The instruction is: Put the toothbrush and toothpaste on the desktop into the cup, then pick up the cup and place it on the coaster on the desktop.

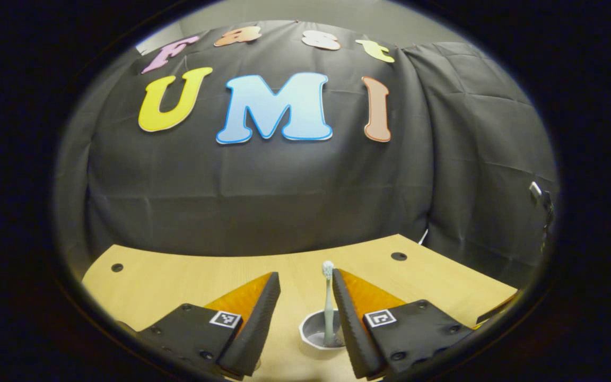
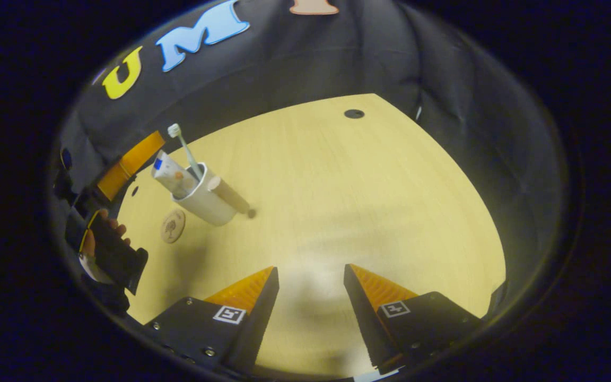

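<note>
Your left gripper (image 1: 305, 286) hangs over the table (image 1: 178, 276) with its fingers spread wide and nothing held between them; in the left gripper view the cup (image 1: 313, 333) sits on the table just below and between the fingers, with the toothbrush (image 1: 328, 302) standing upright in it, bristle head up, close beside the right finger but not pressed by it. Your right gripper (image 2: 311, 278) is also wide open and holds nothing, its fingers over bare table (image 2: 364, 185) well apart from the cup. In the right gripper view the cup (image 2: 207, 199) stands at the far left of the table, with the toothbrush (image 2: 182, 144) and the toothpaste (image 2: 170, 175) both sticking out of its top. The coaster (image 2: 173, 225) lies flat on the table just beside the cup on its near-left side, and the cup is not on it. At the left edge of that view a hand (image 2: 93, 239) grips the other gripper's handle.
</note>
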The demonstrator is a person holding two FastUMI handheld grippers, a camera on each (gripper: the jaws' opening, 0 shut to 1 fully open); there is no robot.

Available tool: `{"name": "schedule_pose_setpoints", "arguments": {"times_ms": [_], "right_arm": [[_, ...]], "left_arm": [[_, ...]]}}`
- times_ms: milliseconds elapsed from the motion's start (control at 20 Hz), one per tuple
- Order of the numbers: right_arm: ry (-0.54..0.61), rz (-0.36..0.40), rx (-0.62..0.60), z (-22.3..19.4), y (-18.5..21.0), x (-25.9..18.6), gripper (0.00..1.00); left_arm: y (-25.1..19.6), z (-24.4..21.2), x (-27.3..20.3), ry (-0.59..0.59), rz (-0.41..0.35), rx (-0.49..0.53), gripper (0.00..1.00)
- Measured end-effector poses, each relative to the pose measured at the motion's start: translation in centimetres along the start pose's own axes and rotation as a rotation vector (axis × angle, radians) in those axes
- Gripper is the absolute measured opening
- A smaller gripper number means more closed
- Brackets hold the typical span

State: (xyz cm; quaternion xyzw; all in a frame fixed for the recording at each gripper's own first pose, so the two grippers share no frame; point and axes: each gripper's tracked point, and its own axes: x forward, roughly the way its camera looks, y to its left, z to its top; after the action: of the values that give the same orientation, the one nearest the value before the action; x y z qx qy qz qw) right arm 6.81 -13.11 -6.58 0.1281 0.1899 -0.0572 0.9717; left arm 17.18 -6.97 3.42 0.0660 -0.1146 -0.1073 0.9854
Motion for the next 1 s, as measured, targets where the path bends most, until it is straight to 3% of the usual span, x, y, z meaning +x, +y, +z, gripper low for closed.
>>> {"name": "schedule_pose_setpoints", "arguments": {"times_ms": [100,200,250,300,700,1000], "right_arm": [[0.000,0.032,-0.092,1.1,1.2,0.4,0.77],[0.007,0.068,-0.181,2.3,2.6,0.9,0.77],[0.013,0.081,-0.227,3.0,2.9,1.2,0.77],[0.018,0.091,-0.269,3.6,3.3,1.5,0.77],[0.095,0.139,-0.573,6.3,4.8,3.5,0.76],[0.130,0.165,-0.714,8.7,6.7,4.0,0.75]], "left_arm": [[0.7,0.1,-0.8,0.008,0.016,0.002,0.74],[1.4,0.5,-1.5,0.007,0.033,0.002,0.81],[1.8,0.8,-1.9,0.007,0.045,0.001,0.92],[2.1,0.8,-2.2,0.009,0.053,-0.004,0.94],[6.6,-0.4,-6.1,0.074,0.154,-0.007,0.94],[9.7,-1.3,-9.4,0.116,0.228,-0.031,0.94]]}}
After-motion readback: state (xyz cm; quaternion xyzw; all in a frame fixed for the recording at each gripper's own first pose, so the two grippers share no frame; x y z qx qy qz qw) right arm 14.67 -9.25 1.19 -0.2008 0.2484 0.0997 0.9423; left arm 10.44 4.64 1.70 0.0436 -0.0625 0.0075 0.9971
